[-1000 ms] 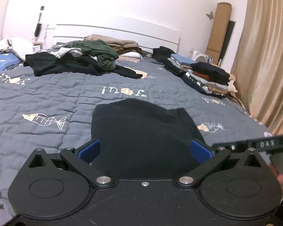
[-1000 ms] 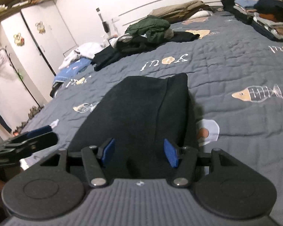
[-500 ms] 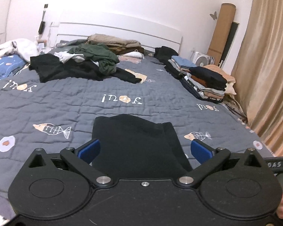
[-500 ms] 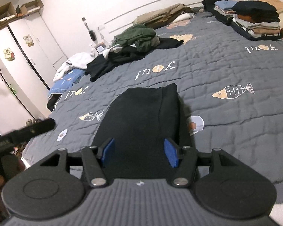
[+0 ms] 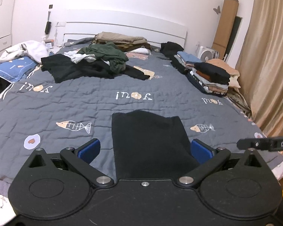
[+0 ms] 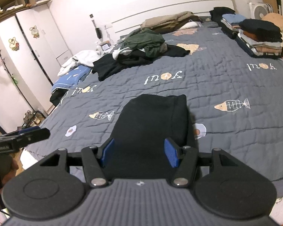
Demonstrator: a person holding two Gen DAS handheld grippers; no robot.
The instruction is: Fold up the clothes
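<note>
left gripper [image 5: 144, 149]: jaws wide apart, holding nothing | right gripper [image 6: 139, 153]: jaws partly apart (blue pads clear of cloth), holding nothing | folded black garment [image 5: 151, 141]: flat on grey quilt [image 5: 66, 105], at 12 o'clock from both grippers | unfolded pile [image 5: 96, 64]: 11 o'clock, far

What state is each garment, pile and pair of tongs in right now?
Black garment: folded, flat on quilt.
Green-topped heap: unfolded, jumbled.
Side stack: folded, stacked.
Left tongs: open, empty.
Right tongs: open, empty.
</note>
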